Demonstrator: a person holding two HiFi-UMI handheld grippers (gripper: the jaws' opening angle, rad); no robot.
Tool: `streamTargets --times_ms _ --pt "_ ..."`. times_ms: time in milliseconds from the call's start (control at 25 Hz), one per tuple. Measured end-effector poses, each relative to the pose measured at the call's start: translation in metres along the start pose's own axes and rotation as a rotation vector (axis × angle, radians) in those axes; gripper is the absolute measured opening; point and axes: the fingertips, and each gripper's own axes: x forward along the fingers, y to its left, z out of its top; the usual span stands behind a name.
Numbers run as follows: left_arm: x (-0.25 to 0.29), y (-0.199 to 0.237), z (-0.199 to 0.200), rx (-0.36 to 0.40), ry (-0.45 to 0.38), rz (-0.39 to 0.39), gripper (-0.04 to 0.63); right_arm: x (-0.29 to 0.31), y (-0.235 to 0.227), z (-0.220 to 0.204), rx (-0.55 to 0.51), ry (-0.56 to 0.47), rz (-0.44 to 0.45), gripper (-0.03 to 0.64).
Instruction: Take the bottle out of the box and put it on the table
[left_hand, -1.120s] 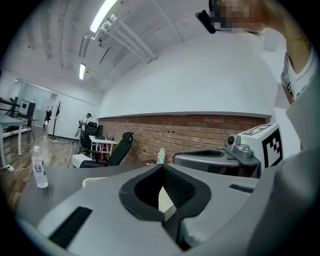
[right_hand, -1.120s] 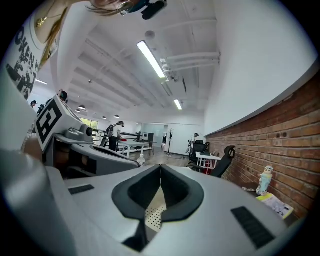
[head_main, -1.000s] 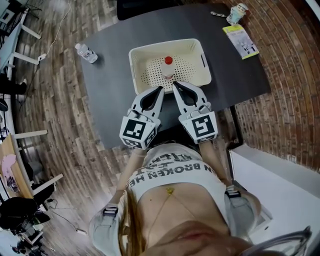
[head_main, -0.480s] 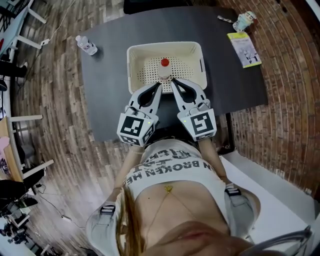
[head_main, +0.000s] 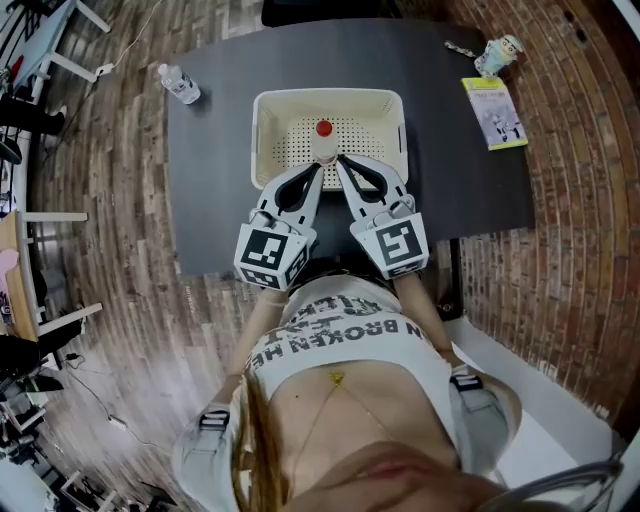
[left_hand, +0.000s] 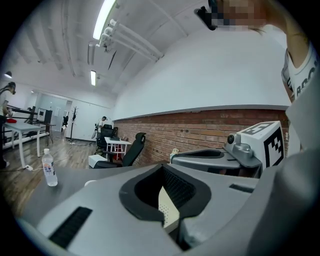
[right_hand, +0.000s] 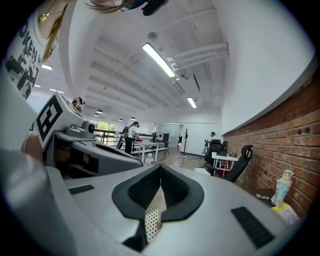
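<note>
Two grippers were at the near rim of the cream perforated plastic box on the dark grey table. The left gripper was clenched and empty. Just past the tips, inside the box, stood the clear red-capped bottle, and the right gripper was clenched empty too.

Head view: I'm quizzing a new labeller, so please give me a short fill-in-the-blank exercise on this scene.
1. The bottle standing in the white box has a ____ cap.
2. The jaws of the left gripper and the right gripper are ____, with nothing held between them.
3. A second bottle stands outside the box on the table, near its far ____ corner as the head view shows it.

Missing words: red; shut; left
</note>
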Motion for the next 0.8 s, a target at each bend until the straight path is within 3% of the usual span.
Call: streamTargets --times_ms 800 --pt "-0.014 0.017 -0.017 -0.035 0.041 0.102 0.005 0.031 -0.009 -0.044 0.025 0.092 0.048 0.009"
